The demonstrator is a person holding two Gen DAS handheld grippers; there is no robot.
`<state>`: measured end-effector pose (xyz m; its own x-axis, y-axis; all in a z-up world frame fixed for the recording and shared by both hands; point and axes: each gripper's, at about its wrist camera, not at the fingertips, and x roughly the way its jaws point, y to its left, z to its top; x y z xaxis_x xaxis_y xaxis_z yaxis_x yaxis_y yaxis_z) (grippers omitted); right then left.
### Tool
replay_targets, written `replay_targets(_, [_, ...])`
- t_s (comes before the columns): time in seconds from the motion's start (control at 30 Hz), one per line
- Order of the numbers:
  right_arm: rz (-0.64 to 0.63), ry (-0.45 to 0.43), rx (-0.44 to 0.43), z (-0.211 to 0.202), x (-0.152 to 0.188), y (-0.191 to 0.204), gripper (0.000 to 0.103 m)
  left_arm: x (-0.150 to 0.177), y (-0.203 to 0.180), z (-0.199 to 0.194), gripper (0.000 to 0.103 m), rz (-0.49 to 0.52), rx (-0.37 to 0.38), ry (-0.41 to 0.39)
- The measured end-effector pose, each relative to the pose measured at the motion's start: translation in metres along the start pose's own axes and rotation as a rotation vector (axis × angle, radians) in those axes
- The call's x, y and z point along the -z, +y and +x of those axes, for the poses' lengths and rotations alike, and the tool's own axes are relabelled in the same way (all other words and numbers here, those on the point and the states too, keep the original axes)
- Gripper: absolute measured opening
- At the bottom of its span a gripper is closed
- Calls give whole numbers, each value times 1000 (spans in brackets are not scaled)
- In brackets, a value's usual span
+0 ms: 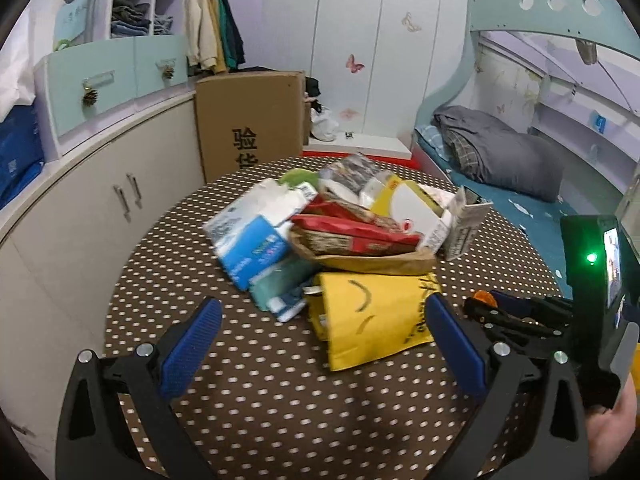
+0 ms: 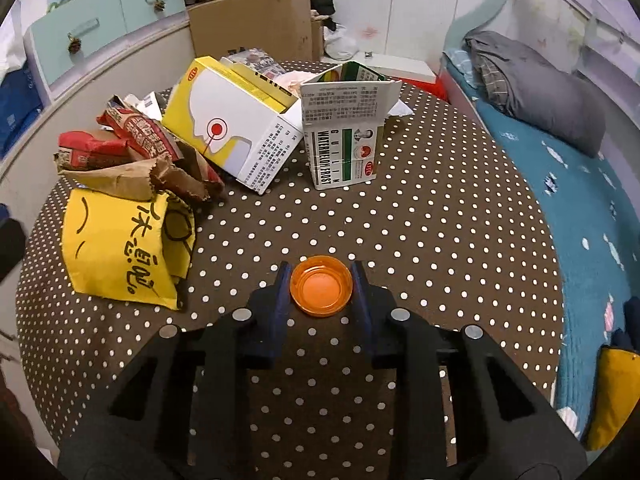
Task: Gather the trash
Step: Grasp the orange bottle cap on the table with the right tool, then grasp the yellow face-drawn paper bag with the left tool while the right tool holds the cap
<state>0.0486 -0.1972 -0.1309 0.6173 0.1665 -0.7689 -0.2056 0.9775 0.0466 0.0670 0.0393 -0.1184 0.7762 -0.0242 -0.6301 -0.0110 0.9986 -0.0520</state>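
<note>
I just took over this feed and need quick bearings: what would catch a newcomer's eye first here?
The orange cap sits open side up on the polka-dot tablecloth, and the right gripper has its jaws at either side of it. To its left a yellow paper bag lies before a heap of red wrappers and opened cartons. The left gripper hangs open over that bag.

I see an orange cap (image 2: pixel 321 290), brown white-dotted tablecloth (image 2: pixel 420 240), yellow bag (image 2: pixel 116 256), red wrappers (image 2: pixel 120 140), teal bedsheet (image 2: pixel 560 184).
</note>
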Motion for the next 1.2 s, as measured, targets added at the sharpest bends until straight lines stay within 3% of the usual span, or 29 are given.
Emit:
replay_targets(0.27, [52, -19, -18, -12, 7, -27, 30, 4, -36, 31, 99, -22, -28, 63])
replay_targets(0.4, [51, -21, -34, -15, 8, -31, 30, 7, -44, 52, 99, -37, -97, 123])
replay_targets(0.57, [52, -23, -54, -15, 10, -33, 30, 5, -50, 64, 99, -29, -132, 128])
replay_targets(0.8, [56, -32, -57, -20, 12, -43, 30, 4, -48, 61, 99, -40, -105, 117])
replay_targets(1.07, [59, -32, -50, -22, 12, -46, 30, -4, -64, 75, 99, 6, -218, 164])
replay_targets(1.2, [56, -32, -50, -24, 14, -47, 30, -7, -56, 78, 95, -23, -153, 145])
